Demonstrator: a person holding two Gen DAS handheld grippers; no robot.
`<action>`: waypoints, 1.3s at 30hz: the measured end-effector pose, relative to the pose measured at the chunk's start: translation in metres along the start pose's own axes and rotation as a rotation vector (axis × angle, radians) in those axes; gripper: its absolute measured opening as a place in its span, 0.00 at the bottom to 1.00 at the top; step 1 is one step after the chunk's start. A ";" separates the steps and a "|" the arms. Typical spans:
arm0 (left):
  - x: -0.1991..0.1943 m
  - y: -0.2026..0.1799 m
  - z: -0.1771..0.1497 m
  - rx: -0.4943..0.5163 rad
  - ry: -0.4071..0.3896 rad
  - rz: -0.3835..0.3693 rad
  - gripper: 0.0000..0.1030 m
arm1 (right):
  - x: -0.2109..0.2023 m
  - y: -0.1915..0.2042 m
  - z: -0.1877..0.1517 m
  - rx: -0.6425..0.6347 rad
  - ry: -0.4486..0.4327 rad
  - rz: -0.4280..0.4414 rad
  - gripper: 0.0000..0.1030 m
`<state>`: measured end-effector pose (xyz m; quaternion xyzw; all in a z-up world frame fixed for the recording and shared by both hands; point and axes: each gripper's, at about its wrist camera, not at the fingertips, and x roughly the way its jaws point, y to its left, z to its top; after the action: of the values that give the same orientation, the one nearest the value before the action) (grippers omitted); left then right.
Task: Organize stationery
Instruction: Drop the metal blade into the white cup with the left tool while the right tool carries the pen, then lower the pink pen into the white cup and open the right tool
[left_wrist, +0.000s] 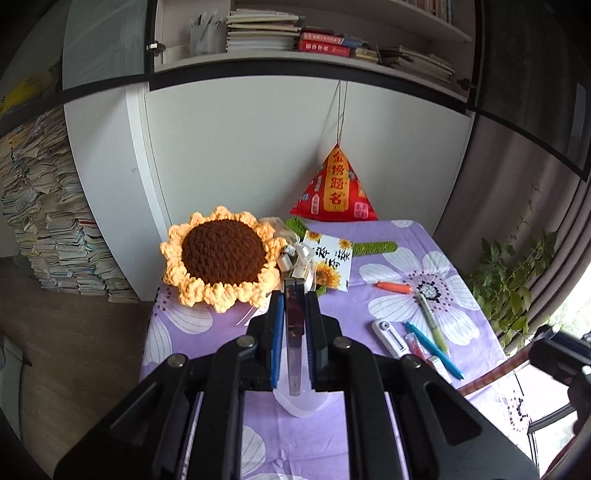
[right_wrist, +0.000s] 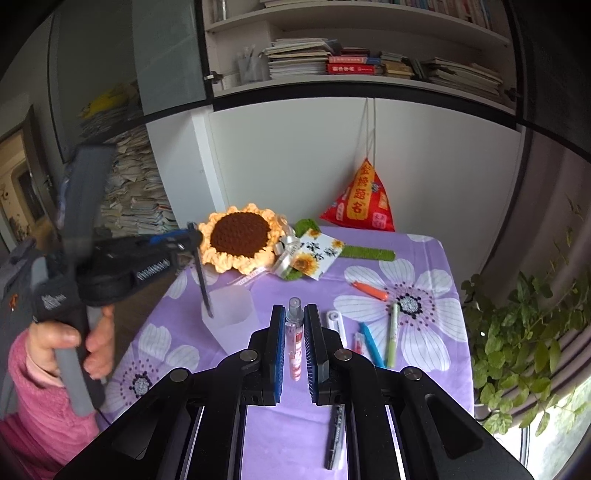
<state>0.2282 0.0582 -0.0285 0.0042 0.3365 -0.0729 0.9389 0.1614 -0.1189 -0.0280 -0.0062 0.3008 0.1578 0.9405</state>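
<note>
We see left gripper (left_wrist: 295, 295) clamping metal ruler (left_wrist: 294, 332) over translucent cup (right_wrist: 231, 314); right gripper (right_wrist: 294, 314) pinching spray pen (right_wrist: 294, 339) above tabletop (right_wrist: 424, 251) middle.

Soft daylight, fisheye warping, blurred edges

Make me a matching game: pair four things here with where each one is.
Things:
1 spray bottle
2 orange pen
3 crochet sunflower
4 red pouch

Places:
A on a string by the wall
B clamped in the right gripper
C lying near the green pen
D beside the sunflower card

Pairs: 1-B, 2-C, 3-D, 4-A
</note>
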 end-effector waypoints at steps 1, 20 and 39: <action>0.003 0.000 -0.002 0.003 0.006 0.004 0.09 | 0.000 0.003 0.002 -0.006 -0.006 0.006 0.11; 0.032 0.015 -0.022 -0.039 0.075 -0.043 0.09 | 0.021 0.030 0.022 -0.047 0.009 0.028 0.10; 0.022 0.033 -0.027 -0.090 0.064 -0.081 0.10 | 0.041 0.045 0.045 -0.058 0.008 0.075 0.11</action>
<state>0.2326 0.0890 -0.0650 -0.0492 0.3693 -0.0956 0.9231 0.2048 -0.0597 -0.0109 -0.0226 0.2998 0.2016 0.9322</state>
